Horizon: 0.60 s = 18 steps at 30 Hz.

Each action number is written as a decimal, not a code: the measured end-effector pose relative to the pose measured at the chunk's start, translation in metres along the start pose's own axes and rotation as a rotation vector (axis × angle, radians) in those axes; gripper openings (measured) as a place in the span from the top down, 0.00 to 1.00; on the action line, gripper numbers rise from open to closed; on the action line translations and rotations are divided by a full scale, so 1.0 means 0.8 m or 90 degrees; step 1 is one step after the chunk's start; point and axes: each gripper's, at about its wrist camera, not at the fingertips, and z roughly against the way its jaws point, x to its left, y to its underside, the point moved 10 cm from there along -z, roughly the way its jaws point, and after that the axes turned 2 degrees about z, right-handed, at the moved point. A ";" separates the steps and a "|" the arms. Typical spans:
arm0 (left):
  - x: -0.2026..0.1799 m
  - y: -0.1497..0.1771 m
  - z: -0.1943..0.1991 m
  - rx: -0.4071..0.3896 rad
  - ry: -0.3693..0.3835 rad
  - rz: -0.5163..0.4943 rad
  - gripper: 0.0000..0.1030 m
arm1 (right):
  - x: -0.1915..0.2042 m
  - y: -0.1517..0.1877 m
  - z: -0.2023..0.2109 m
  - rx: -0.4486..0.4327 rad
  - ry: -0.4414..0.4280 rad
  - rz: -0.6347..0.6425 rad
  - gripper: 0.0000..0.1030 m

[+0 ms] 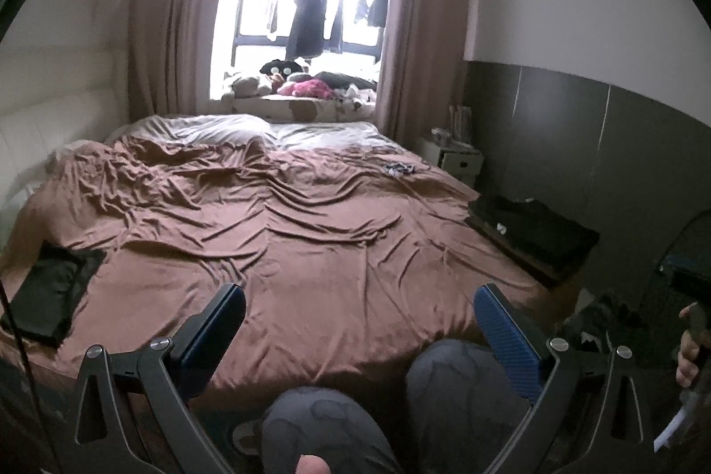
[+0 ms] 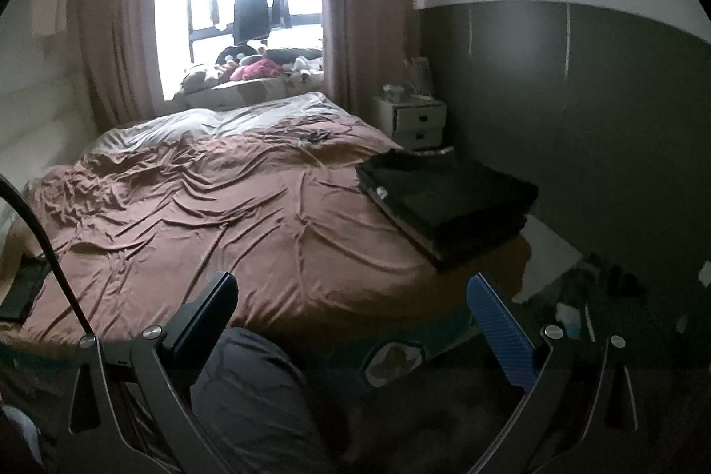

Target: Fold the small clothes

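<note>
Ahead and far right of the left gripper (image 1: 360, 323), a small crumpled garment (image 1: 400, 168) lies on the brown bedsheet (image 1: 311, 234); likely light and limp, best pinched at an edge. Both the left and right gripper (image 2: 351, 314) gape wide, empty. No writing is legible.

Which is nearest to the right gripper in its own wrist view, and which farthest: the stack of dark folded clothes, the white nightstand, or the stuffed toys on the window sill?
1. Stack of dark folded clothes, on the bed's right edge, nearest the right gripper.
2. White nightstand, beyond the stack, beside the bed against the wall.
3. Stuffed toys, on the window sill past the bed, farthest.
</note>
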 end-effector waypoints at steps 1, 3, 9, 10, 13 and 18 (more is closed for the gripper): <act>-0.001 0.007 -0.002 0.002 -0.003 0.001 0.00 | -0.001 0.003 -0.001 -0.001 -0.002 -0.009 0.00; 0.000 0.015 -0.004 0.004 -0.007 0.006 0.00 | 0.001 0.011 -0.001 0.002 -0.004 -0.018 0.00; 0.004 0.038 -0.003 -0.012 -0.035 0.022 0.00 | 0.014 0.025 -0.001 -0.002 -0.009 -0.011 0.00; 0.003 0.040 -0.002 -0.017 -0.036 0.024 0.00 | 0.018 0.023 0.001 -0.009 -0.012 -0.007 0.00; 0.002 0.044 -0.005 -0.013 -0.038 0.030 0.00 | 0.026 0.024 0.004 -0.012 -0.024 -0.010 0.00; 0.000 0.045 -0.005 -0.016 -0.037 0.029 0.00 | 0.033 0.040 0.011 -0.011 -0.025 -0.006 0.00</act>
